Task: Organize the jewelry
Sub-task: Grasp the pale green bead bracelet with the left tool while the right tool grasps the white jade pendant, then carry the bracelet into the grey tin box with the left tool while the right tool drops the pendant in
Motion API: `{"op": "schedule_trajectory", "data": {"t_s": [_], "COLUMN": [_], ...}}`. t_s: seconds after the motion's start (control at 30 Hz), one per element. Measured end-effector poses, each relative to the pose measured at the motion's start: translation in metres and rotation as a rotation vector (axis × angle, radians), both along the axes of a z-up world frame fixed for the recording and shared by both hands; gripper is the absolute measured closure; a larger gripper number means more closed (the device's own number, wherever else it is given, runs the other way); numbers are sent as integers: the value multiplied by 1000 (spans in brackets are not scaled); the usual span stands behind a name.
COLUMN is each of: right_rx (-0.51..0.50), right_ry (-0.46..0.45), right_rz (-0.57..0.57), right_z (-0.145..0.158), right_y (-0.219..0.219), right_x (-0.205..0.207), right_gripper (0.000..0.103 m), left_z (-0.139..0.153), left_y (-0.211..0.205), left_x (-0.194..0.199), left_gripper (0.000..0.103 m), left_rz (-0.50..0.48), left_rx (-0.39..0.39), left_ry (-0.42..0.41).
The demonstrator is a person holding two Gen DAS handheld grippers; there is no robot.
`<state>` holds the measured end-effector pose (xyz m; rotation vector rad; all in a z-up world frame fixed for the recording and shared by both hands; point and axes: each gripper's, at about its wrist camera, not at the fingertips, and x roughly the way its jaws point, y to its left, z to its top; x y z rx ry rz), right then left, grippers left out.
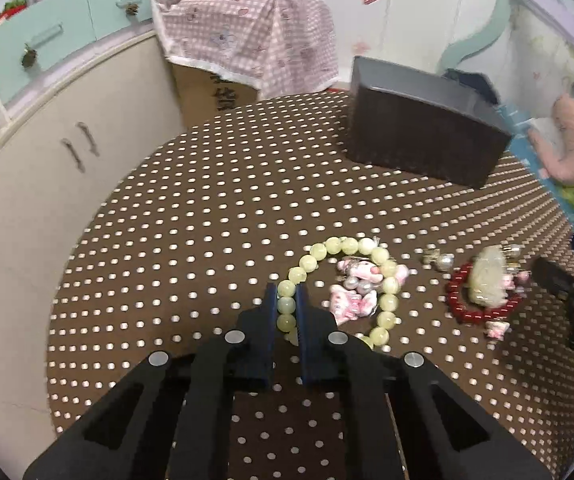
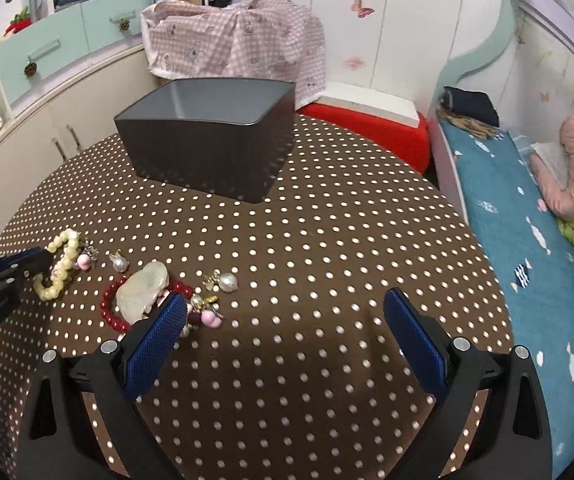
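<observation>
My left gripper (image 1: 287,300) is shut on the pale green bead bracelet (image 1: 383,264), which lies on the dotted brown table (image 1: 207,220); from the right wrist view it shows at the left edge (image 2: 45,260) on the same bracelet (image 2: 63,268). Pink charms (image 1: 353,300) lie inside the loop. A red bead bracelet (image 1: 471,312) with a pale jade pendant (image 1: 487,280) lies to the right, also in the right wrist view (image 2: 107,304). My right gripper (image 2: 285,312) is open and empty above the table, its left finger beside the red bracelet. A dark open box (image 2: 211,140) stands at the table's far side.
Pearl earrings (image 2: 223,280) and small charms (image 2: 119,262) lie near the red bracelet. A box under pink checked cloth (image 2: 235,40) stands behind the table, a cream cabinet (image 1: 47,184) on the left, a red stool (image 2: 371,128) and a blue bed (image 2: 507,232) on the right.
</observation>
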<state>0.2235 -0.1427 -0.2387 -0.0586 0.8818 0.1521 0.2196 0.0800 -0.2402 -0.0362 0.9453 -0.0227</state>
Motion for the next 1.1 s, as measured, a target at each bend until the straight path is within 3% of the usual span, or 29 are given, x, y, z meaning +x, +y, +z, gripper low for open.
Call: {"op": "schedule_trajectory", "data": {"t_s": [0.17,0.23,0.27,0.47,0.73,0.87,1.1], "right_rx": [60,82,83,98,98,114,163], "right_ry": [-28,-19,-5,50,62,41,7], "right_rz": [87,118,133,150,172,191,211], "right_z": [11,10,8,-4,-14,-11,6], "right_y": [24,33,41,62,75,76,68], "right_x": [3,3,5,10,11,4,-5], "right_gripper": [9,27,42,50,75,91,93], "left_z": [11,16,18,23,26,30,46], "left_y": [1,-1,-1,3,4,4,5], "left_x": [-7,-12,-14,-23,-26,-26,-26], "left_gripper": [95,95,95,95,95,95,95], "left_rz": [-13,-27,-32,-54,-85,-101,-169], "left_rx": [-29,-43,-47,-87,-130,-156,-230], "left_ry": [-38,-57,-61,-79,-88,-96,-115]}}
